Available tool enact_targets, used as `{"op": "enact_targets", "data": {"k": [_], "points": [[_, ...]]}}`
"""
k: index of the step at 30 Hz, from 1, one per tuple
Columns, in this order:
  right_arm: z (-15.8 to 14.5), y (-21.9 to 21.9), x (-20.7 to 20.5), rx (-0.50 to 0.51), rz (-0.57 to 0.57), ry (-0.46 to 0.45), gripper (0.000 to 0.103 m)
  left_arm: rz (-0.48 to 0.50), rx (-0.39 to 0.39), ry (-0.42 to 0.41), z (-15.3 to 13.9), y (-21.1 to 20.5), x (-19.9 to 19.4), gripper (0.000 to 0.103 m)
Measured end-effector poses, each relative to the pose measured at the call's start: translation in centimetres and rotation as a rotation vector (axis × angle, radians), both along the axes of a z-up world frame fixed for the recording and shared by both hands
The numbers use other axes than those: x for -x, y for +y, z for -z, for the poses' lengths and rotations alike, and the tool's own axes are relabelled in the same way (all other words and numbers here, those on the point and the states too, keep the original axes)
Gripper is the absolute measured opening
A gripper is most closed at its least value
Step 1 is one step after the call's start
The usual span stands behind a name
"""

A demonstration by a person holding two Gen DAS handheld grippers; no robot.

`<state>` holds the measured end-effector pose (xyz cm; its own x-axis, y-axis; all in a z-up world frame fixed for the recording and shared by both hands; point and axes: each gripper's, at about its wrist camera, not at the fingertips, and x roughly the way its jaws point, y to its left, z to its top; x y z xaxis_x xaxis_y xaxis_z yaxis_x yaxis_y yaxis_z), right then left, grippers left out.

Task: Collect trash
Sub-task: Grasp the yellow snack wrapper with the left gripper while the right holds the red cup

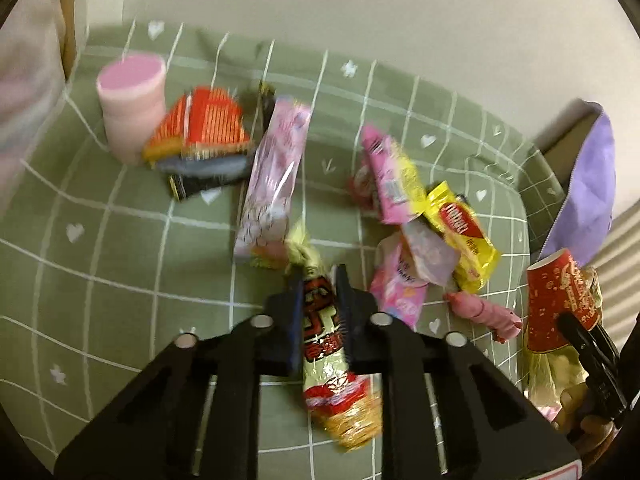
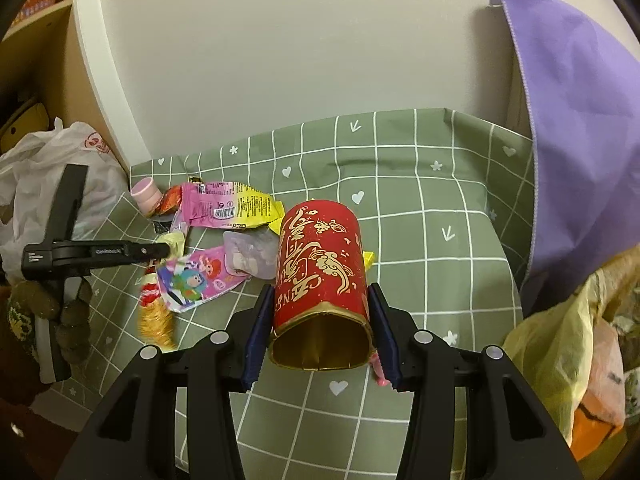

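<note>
My left gripper (image 1: 319, 280) is shut on a long red-and-gold snack wrapper (image 1: 332, 368), held above the green checked tablecloth (image 1: 100, 240). My right gripper (image 2: 320, 308) is shut on a red paper cup with gold print (image 2: 320, 272), its open mouth toward the camera; the cup also shows at the right in the left wrist view (image 1: 560, 304). Loose trash lies on the cloth: a pink wrapper (image 1: 272, 176), a red-orange wrapper (image 1: 204, 128), a pink-yellow wrapper (image 1: 392, 176), a yellow wrapper (image 1: 460, 232) and a cartoon-printed wrapper (image 2: 196, 276).
A pink cylindrical tub (image 1: 132, 100) stands at the back left of the table. A purple cloth (image 2: 580, 120) hangs at the right. A white plastic bag (image 2: 36, 176) sits left of the table, a yellow plastic bag (image 2: 560, 352) to the right. A wall runs behind.
</note>
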<state>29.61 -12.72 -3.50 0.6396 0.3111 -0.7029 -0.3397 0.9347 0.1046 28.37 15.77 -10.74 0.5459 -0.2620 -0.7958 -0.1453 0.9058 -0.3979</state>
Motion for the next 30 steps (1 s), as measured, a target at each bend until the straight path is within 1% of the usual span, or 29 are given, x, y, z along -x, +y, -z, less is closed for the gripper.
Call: {"op": "enact_targets", "data": {"k": [3,6,7,9,10,11,14,16,19,20,21,22,23,24,26,28,30], "points": [[-0.1,-0.2,0.1,-0.016,0.006,-0.002,0.044,0.002,-0.059,-0.091,-2.6,0.0,0.9,0.012],[-0.2,0.0,0.2,-0.024,0.004,-0.006,0.044,0.011,-0.093,-0.135,-4.1,0.2,1.3,0.012],[-0.3,0.2,0.2,-0.025,0.000,-0.008,0.044,0.010,-0.092,-0.128,-4.1,0.4,1.3,0.012],[-0.3,0.4,0.3,-0.025,-0.006,-0.013,0.044,0.017,-0.076,-0.096,-3.7,0.9,1.3,0.018],[-0.4,0.6,0.3,-0.024,-0.010,-0.016,0.044,0.025,-0.063,-0.068,-3.1,1.1,1.2,0.031],[-0.4,0.7,0.3,-0.023,-0.014,-0.014,0.044,0.029,-0.047,-0.038,-2.4,1.2,1.1,0.039],[-0.3,0.9,0.5,-0.015,-0.025,0.001,0.044,0.027,-0.008,0.026,-0.6,1.2,0.5,0.043],[0.0,0.9,0.5,-0.004,-0.027,0.014,0.044,0.033,0.015,0.053,0.4,1.0,0.0,0.045],[0.3,0.8,0.8,0.002,-0.029,0.037,0.044,0.047,-0.002,0.109,1.6,0.3,-1.2,0.045],[0.4,0.7,1.0,0.008,-0.031,0.040,0.044,0.050,-0.009,0.121,1.8,0.2,-1.3,0.041],[0.5,0.7,1.1,0.017,-0.032,0.043,0.044,0.054,-0.009,0.128,1.8,0.0,-1.4,0.032],[0.5,0.6,1.4,0.026,-0.030,0.041,0.044,0.067,0.004,0.121,1.5,-0.2,-1.4,0.017],[0.5,0.4,1.5,0.030,-0.028,0.040,0.044,0.076,0.009,0.105,1.1,-0.3,-1.2,0.013],[0.5,0.2,1.6,0.030,-0.026,0.039,0.044,0.081,0.009,0.084,0.5,-0.4,-1.0,0.013],[0.4,-0.3,1.8,0.017,-0.012,0.038,0.044,0.091,0.003,0.014,-1.6,-0.8,-0.4,0.008],[0.1,-0.8,1.8,-0.002,0.003,0.031,0.044,0.100,-0.004,-0.059,-3.9,-1.2,0.3,0.008],[-0.4,-1.1,1.9,-0.019,0.011,0.019,0.044,0.116,-0.045,-0.134,-6.3,-1.7,0.7,0.008]]}}
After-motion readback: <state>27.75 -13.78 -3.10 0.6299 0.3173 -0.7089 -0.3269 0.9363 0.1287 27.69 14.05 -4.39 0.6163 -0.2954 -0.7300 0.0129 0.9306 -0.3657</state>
